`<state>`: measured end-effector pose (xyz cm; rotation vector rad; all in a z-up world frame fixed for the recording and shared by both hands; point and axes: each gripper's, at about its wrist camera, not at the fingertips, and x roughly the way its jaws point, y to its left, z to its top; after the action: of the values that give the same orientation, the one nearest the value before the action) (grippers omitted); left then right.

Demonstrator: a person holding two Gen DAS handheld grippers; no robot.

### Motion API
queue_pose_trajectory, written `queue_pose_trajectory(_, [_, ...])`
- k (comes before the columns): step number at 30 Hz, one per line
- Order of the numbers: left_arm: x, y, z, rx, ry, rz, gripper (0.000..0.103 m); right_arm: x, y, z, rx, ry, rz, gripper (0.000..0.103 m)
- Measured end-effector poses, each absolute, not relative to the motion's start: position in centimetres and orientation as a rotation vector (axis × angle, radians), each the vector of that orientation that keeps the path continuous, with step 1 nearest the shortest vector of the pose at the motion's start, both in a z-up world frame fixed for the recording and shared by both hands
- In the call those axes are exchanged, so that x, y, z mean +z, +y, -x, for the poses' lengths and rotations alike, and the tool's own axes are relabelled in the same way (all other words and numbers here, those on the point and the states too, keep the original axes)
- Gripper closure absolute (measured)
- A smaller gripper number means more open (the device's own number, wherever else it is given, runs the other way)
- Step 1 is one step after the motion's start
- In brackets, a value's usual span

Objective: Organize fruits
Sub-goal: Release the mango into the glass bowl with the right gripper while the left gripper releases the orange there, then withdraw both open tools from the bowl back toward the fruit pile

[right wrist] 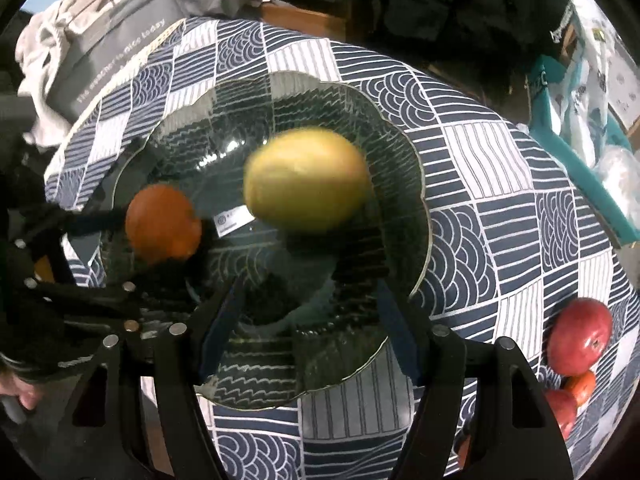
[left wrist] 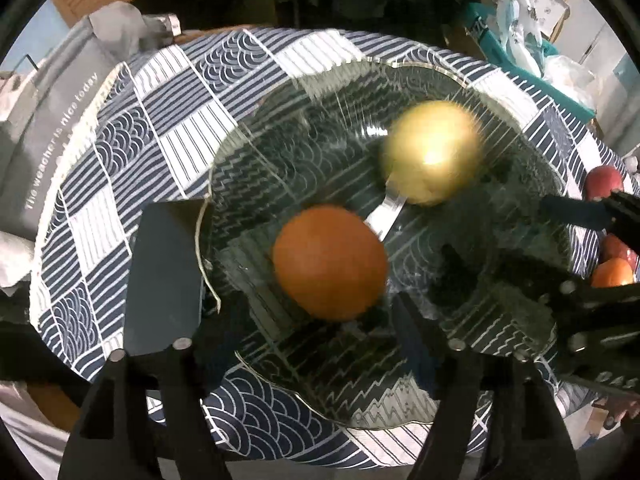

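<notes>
A clear glass plate (left wrist: 280,92) (right wrist: 416,184) lies on a blue-and-white patterned tablecloth (left wrist: 132,184) (right wrist: 500,168). An orange (left wrist: 330,262) (right wrist: 164,222) rests on it between the fingers of my left gripper (left wrist: 286,252), which stands open with gaps on both sides of the fruit. A yellow-green fruit (left wrist: 432,152) (right wrist: 308,180), blurred, is over the plate's middle. It is just beyond the tips of my right gripper (right wrist: 308,284), which is open and holds nothing. Both grippers point steeply down at the plate.
Two red apples (right wrist: 580,336) (left wrist: 604,182) and a small orange fruit (right wrist: 582,386) lie on the cloth right of the plate. A grey bag (left wrist: 60,140) with white lettering sits at the far left, and teal bags (right wrist: 560,132) at the far right.
</notes>
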<state>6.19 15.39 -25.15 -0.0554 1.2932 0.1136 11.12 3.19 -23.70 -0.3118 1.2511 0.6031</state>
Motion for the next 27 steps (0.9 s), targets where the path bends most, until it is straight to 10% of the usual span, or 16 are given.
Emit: queue_pose_trajectory(27, [-16.5, 10.7, -4.7, -0.022, 1.088, 0.03, 0.023, -13.3, -3.8, -9.1, 0.482, 1.014, 0.172, 0.034])
